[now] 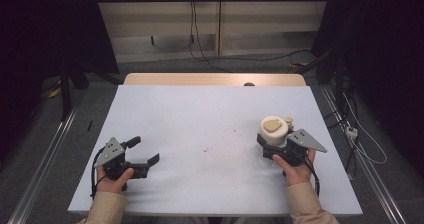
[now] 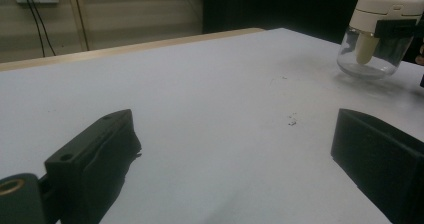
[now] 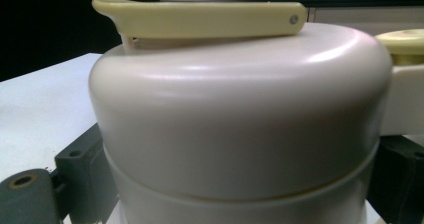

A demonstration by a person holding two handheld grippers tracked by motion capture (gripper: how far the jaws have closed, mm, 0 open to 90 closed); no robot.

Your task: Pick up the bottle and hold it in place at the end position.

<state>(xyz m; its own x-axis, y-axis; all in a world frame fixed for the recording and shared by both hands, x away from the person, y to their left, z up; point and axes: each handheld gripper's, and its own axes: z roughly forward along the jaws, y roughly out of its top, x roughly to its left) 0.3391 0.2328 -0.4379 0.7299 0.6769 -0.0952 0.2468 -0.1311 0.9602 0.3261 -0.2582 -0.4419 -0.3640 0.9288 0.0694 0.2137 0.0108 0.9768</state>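
Right tool: your right tool point(image 1: 274, 145) is pinching the jar point(image 1: 274, 132) from both sides, one black jaw at each flank of it in the right gripper view; your right hand point(image 1: 297, 170) grips the tool from behind.
Jar: it stands upright on the counter point(image 1: 200, 129) near the right edge, about midway between the near and far edges. It has a cream lid point(image 3: 240, 109) over a clear glass body point(image 2: 362, 59) (the glass is plain in the left gripper view, where a black jaw crosses the jar just under the lid).
Lid details: a pale yellow flap point(image 3: 200, 19) lies flat across the top, and a small yellow knob point(image 3: 405, 41) sits at the lid's side.
Left tool: your left tool point(image 1: 145, 151) is spread wide with nothing between its jaws, sitting low over the counter near the near-left corner, well apart from the jar. Your left hand point(image 1: 114, 178) holds it.
Counter: a white sheet covers it, with a wooden strip point(image 1: 215, 79) showing along the far edge; a few dark specks point(image 1: 206, 149) mark the sheet near the middle.
Beyond the counter: cables point(image 1: 197, 39) hang down a pale wall panel behind the far edge.
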